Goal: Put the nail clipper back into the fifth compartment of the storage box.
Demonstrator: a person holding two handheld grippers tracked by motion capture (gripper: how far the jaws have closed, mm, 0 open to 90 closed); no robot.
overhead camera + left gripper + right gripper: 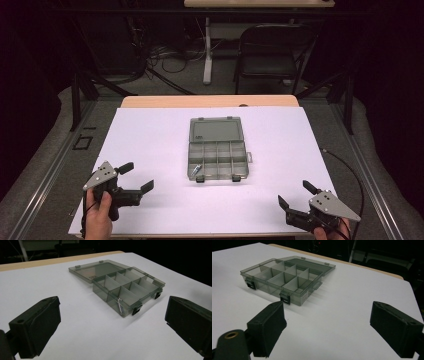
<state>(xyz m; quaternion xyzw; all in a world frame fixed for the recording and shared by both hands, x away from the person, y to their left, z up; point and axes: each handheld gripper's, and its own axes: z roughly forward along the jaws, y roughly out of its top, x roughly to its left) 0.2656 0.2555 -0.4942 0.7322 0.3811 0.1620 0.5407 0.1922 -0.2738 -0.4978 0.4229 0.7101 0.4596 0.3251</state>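
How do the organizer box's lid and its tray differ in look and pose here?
The lid lies flat and open on the white sheet, on the far side; the tray sits nearer the grippers. The lid is one undivided panel; the tray is split into compartments by partitions. The tray's front edge carries two dark latches, the lid none. Both are smoky translucent plastic, joined along one edge.

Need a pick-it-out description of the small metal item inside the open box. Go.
Start at the white sheet covering the table; at its middle lies a smoky clear compartment box with its lid folded back. Look in the front-left compartment, nearest the left gripper: the small silvery part lies there, the other compartments looking bare.
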